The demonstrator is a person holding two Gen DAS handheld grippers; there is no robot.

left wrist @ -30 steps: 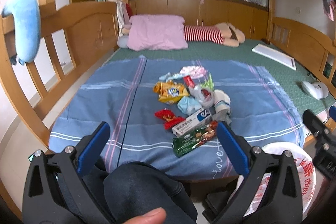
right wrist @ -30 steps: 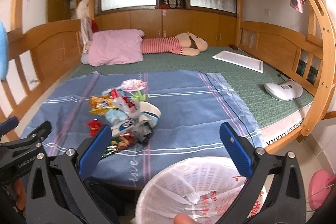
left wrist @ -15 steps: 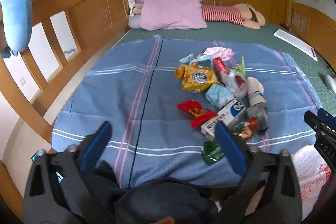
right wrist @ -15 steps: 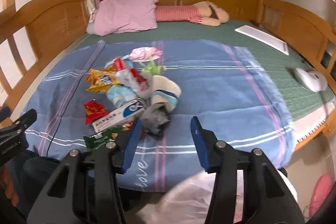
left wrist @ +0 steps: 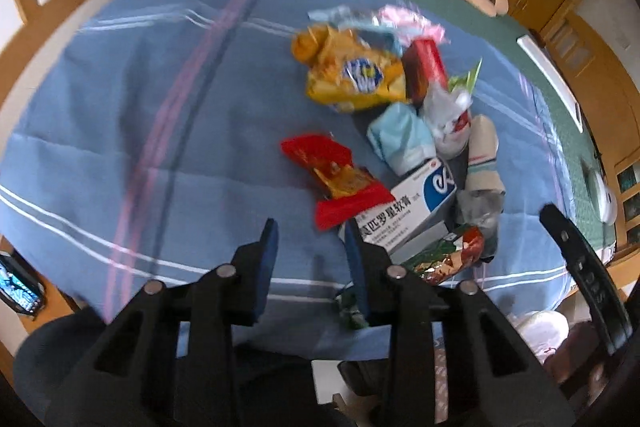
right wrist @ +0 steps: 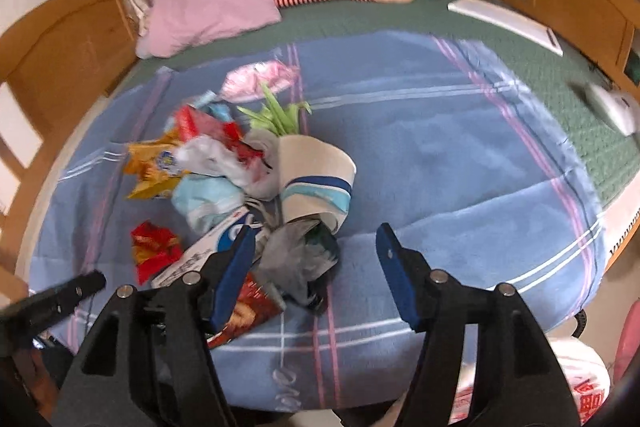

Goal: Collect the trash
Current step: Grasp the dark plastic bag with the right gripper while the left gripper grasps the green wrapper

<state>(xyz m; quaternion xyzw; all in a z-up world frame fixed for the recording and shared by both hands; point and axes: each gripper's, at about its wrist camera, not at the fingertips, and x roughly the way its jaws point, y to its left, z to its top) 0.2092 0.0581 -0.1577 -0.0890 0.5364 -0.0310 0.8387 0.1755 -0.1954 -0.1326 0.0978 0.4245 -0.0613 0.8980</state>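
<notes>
One yellow snack bag (left wrist: pixel 352 77); one red wrapper (left wrist: pixel 332 175); one white box (left wrist: pixel 404 215).

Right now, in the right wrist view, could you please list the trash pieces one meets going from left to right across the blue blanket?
Yellow snack bag → pale blue crumpled wrapper → cream paper cup with blue stripes.

Black left gripper (left wrist: pixel 310 233) frame, silver screws, blue-padded jaws.
</notes>
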